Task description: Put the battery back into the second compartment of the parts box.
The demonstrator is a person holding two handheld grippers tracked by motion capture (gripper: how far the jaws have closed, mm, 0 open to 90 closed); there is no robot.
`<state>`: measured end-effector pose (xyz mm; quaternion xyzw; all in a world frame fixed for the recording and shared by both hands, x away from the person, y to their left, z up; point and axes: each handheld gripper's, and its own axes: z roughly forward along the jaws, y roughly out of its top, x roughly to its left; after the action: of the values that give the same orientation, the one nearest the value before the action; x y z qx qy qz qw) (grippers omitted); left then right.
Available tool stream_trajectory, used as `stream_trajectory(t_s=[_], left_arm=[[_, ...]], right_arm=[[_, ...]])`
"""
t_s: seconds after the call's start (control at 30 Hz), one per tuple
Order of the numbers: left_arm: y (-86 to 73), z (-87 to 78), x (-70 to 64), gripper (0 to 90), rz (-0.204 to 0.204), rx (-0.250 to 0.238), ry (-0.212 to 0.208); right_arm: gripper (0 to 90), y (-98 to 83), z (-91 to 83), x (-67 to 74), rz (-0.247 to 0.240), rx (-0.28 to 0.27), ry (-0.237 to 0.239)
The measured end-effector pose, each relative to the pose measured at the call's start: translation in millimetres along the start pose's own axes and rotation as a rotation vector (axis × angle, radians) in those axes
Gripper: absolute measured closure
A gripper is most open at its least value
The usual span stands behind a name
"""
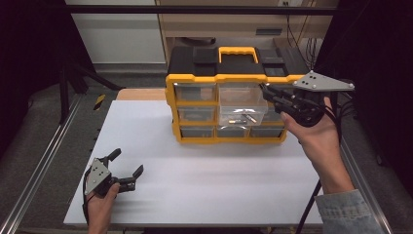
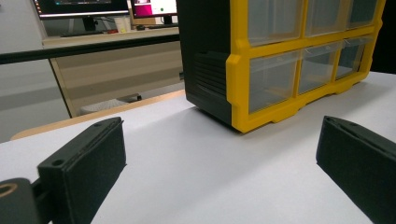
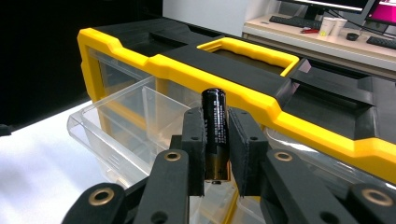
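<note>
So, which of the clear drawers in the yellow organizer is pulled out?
The middle drawer of the middle row: it juts forward from the yellow organizer with small parts visible inside, beside the right gripper. The other drawers sit flush in the frame.

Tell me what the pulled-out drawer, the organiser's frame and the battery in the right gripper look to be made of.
Pulled-out drawer: clear, glossy plastic by the look; the yellow frame shows through its walls.
Organiser's frame: moulded plastic, yellow front and black body, smooth with a soft sheen.
Battery: probably a metal cell in a glossy black printed sleeve; small white lettering and a highlight run along it.
</note>
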<state>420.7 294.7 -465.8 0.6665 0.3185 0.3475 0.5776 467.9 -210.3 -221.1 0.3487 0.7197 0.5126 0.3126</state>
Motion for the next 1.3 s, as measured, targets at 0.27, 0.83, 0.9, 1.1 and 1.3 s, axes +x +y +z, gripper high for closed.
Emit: stream_trajectory(t_s=[0.27, 0.83, 0.9, 1.1, 1.3], left_arm=[[0.2, -0.3, 0.2, 1.1, 0.000, -0.001, 0.001], [0.3, -0.4, 0.4, 1.1, 0.000, -0.001, 0.002], [0.3, -0.5, 0.4, 1.1, -0.001, -0.003, 0.002], [0.3, -0.4, 0.5, 1.1, 0.000, -0.002, 0.002], [0.3, -0.5, 0.7, 1.1, -0.001, -0.003, 0.002]], right_arm=[[76.9, 3.3, 2.1, 2.4, -0.001, 0.005, 0.012], [77.0, 8.2, 10.4, 8.7, -0.009, 0.008, 0.030], [76.9, 8.9, 10.8, 9.3, -0.007, 0.011, 0.031], [76.9, 10.4, 13.7, 10.2, -0.010, 0.017, 0.031], [77.0, 11.8, 16.3, 12.0, -0.011, 0.022, 0.036]])
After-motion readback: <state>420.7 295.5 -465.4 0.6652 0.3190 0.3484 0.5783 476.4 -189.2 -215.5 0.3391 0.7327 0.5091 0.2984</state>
